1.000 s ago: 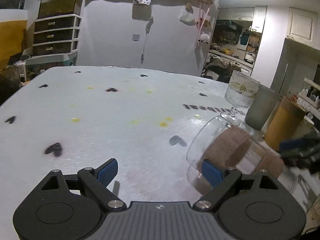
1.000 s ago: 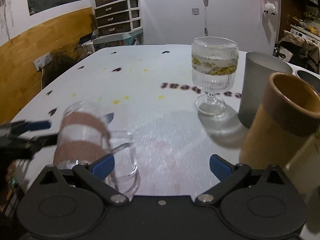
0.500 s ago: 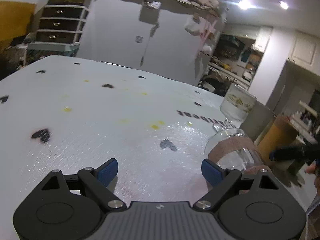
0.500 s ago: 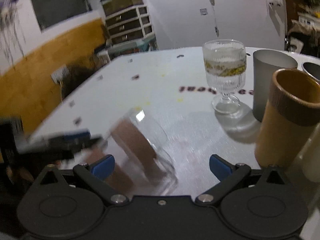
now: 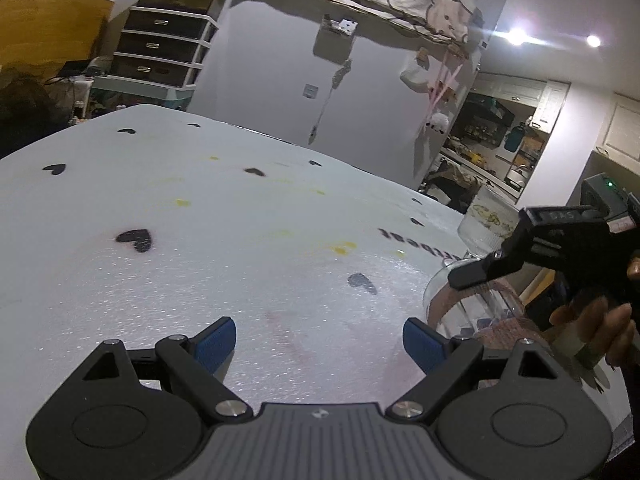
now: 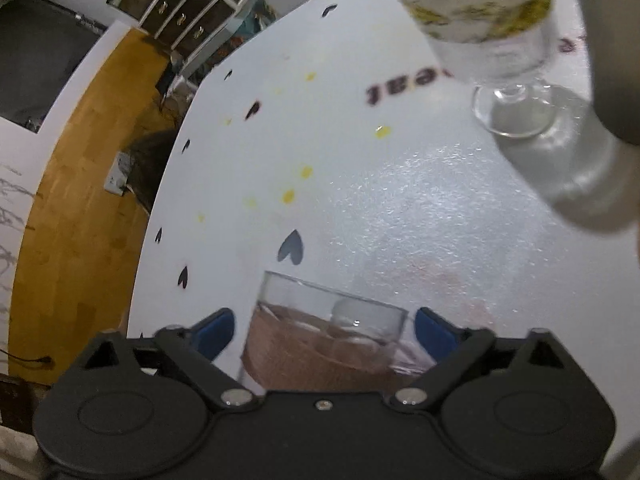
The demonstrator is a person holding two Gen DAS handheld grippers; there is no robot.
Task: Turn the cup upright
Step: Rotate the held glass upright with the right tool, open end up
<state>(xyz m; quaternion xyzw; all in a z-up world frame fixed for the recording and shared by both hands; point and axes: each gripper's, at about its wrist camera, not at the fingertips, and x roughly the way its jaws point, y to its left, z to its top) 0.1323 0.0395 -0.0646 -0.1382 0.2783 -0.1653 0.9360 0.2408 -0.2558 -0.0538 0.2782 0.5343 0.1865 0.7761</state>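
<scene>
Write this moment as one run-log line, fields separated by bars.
clear glass cup with brown band: between open right tool fingers, not gripped | left tool: open, empty | white heart-print table

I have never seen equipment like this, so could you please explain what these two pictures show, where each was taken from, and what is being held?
No robot here: a person holds a two-finger claw in each hand, with a camera on each looking along its fingers. In the left view, the left claw is open and holds nothing; the right claw and the person's hand show at the right edge. In the right view, the right claw has the glass cup with a brown sleeve between its blue pads; whether they grip it is unclear. On the white table stand a stemmed glass and a grey cup.
</scene>
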